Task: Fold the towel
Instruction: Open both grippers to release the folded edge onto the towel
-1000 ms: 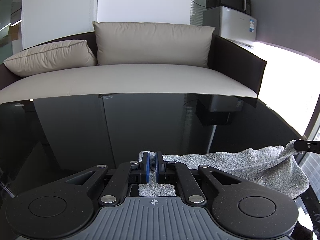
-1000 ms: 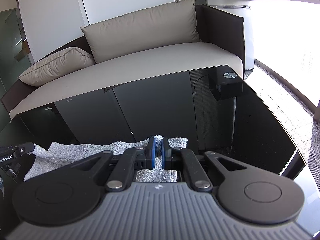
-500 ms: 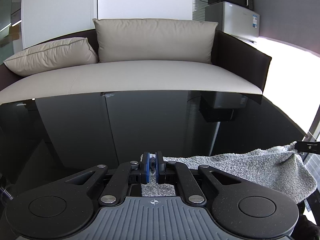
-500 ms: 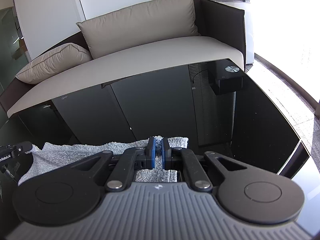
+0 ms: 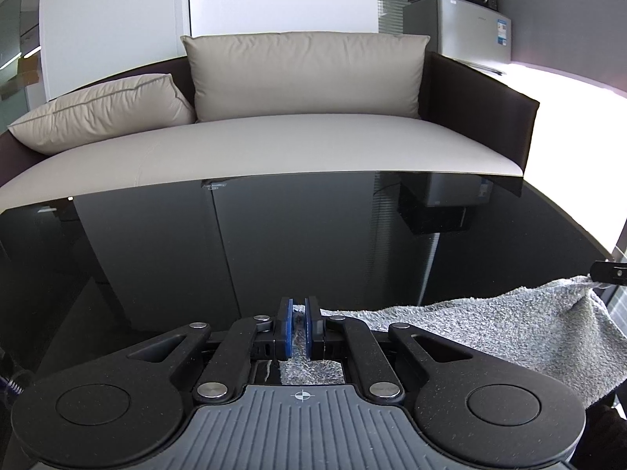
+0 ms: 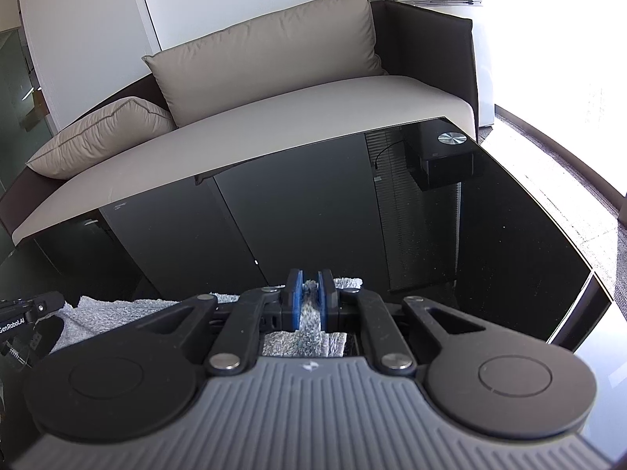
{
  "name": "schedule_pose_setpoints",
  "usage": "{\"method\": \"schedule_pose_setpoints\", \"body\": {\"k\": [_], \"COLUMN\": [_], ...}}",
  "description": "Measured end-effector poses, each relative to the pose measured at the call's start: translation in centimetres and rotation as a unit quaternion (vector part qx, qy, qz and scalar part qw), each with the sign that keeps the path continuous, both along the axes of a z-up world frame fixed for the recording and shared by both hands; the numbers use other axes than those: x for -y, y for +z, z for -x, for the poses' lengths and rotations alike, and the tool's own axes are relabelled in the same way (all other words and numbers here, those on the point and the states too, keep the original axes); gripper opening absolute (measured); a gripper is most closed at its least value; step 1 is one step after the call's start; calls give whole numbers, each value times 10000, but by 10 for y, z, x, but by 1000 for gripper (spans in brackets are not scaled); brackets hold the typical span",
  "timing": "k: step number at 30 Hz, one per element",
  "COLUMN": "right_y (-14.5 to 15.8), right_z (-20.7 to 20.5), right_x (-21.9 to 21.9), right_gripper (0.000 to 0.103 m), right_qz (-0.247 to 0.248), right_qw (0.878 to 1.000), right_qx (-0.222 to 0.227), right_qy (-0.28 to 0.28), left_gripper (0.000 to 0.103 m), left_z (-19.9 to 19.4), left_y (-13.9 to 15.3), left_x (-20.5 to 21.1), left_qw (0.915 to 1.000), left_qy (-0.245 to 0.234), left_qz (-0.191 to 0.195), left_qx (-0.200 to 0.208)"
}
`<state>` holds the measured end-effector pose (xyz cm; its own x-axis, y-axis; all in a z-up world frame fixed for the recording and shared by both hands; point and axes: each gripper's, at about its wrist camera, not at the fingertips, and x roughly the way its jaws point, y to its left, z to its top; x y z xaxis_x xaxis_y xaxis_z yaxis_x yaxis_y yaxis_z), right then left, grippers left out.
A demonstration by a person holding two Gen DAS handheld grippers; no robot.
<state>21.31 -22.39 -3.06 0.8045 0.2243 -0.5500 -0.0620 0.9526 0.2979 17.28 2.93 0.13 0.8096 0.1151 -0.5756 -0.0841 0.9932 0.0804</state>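
Right wrist: speaker puck [image 6: 452,138], towel [image 6: 117,307] pinched

White lettering reading "GenRobot.AI" stood on the black body of the left tongs [image 6: 23,315], seen at the left edge of the right wrist view. A blue-and-white sticker sat on the silver fridge [image 5: 458,27] in the left wrist view, its print too small to read.

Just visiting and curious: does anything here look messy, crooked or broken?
Nothing stands out. The grey towel hangs slack between the left gripper and right gripper, over the glossy black table.
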Motion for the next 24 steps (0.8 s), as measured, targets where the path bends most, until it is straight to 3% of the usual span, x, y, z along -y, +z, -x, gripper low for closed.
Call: {"method": "schedule_pose_setpoints", "body": {"k": [6, 8, 10, 12, 16, 24], "right_y": [4, 5, 6, 6, 5, -1], "right_z": [3, 5, 7, 7, 6, 4], "right_x": [2, 4, 7, 8, 9, 0], "right_gripper": [22, 37, 42, 43, 46, 50], "right_qz": [24, 40, 15, -4, 61, 333], "right_qw": [9999, 9997, 9995, 9996, 9996, 9994], "right_qx": [119, 179, 209, 180, 145, 22], "right_qy": [-88, -168, -241, -213, -228, -106], "left_gripper": [21, 28, 33, 34, 50, 59], "left_z": [4, 6, 7, 8, 9, 13], "left_y": [2, 3, 3, 4, 4, 1], "left_x": [-2, -4, -5, -7, -9, -9], "left_qw": [9999, 9999, 10000, 10000, 10000, 10000], "left_qy": [46, 33, 24, 17, 19, -17], "left_qz": [-113, -85, -45, -6, 7, -15], "left_qx": [83, 75, 64, 64, 69, -87]}}
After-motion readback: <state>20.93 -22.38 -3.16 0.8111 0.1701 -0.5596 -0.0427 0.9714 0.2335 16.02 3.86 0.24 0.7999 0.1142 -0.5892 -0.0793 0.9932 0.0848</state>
